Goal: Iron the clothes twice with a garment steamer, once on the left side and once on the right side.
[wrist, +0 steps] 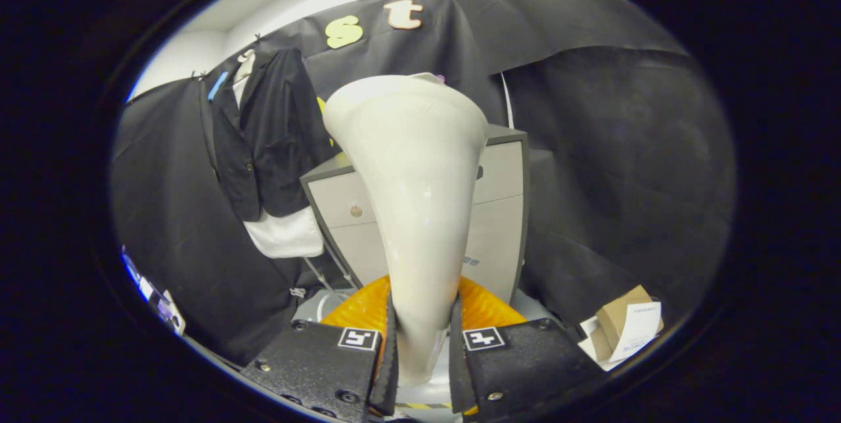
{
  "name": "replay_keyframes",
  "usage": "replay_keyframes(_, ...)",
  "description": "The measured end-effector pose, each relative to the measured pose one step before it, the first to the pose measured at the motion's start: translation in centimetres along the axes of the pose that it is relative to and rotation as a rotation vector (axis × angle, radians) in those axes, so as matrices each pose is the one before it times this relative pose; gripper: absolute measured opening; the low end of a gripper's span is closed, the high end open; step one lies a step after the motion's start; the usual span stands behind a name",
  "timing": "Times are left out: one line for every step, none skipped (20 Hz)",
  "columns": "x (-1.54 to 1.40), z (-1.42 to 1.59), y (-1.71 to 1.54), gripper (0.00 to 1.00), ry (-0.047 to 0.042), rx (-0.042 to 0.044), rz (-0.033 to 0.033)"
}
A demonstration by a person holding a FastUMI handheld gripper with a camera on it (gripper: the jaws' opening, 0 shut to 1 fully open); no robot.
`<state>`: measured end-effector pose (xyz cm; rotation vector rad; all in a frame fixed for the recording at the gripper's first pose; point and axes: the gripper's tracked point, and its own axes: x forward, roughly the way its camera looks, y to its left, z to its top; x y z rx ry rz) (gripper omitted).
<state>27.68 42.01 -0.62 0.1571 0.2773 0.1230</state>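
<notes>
Two fingers (pixel 424 351) of mine pinch the narrow handle of the garment steamer (pixel 414 200), one pressed on each side of it. The cream steamer head rises straight ahead at twelve o'clock and flares wide at its top. Behind the handle's base, between and just beyond the fingers, sits an orange ribbed part (pixel 358 308). Beyond the steamer stands a grey cabinet (pixel 502 213) with drawers. At about ten o'clock from the steamer, a dark jacket (pixel 266 140) hangs on the black cloth wall over a white garment (pixel 286 236) whose hem shows below it. The jacket is well apart from the steamer head. At about four o'clock, near my right finger, a brown cardboard box with white paper (pixel 624 328) lies low down.
</notes>
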Motion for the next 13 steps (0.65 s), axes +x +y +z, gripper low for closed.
replay_keyframes(0.027, -0.166, 0.067, 0.34, 0.00944, -0.00506, 0.00826)
replay_keyframes(-0.390, -0.165, -0.071, 0.34, 0.00839, -0.00428, 0.00856)
replay_keyframes(-0.227, -0.091, 0.116, 0.34, 0.00769, 0.00055, 0.00750)
replay_keyframes(-0.190, -0.084, 0.143, 0.34, 0.00762, -0.00193, 0.01191)
replay_keyframes(-0.045, -0.020, 0.155, 0.34, 0.00336, -0.00695, 0.00871)
replay_keyframes(-0.120, -0.108, -0.072, 0.34, 0.00264, -0.00806, 0.00903)
replay_keyframes(-0.112, 0.003, -0.020, 0.34, 0.00080, -0.00807, 0.00494)
replay_keyframes(-0.147, 0.098, -0.069, 0.34, -0.00490, -0.00630, 0.00528)
replay_keyframes(0.147, 0.135, 0.104, 0.34, -0.00341, -0.01226, 0.00281)
replay_keyframes(-0.007, 0.046, -0.138, 0.34, -0.00524, -0.00767, 0.00181)
replay_keyframes(0.073, 0.163, -0.058, 0.34, -0.00395, -0.00802, 0.00141)
replay_keyframes(-0.146, 0.017, -0.143, 0.34, -0.00326, -0.01069, 0.00135)
replay_keyframes(0.010, 0.146, -0.070, 0.34, -0.00347, -0.00297, 0.00019)
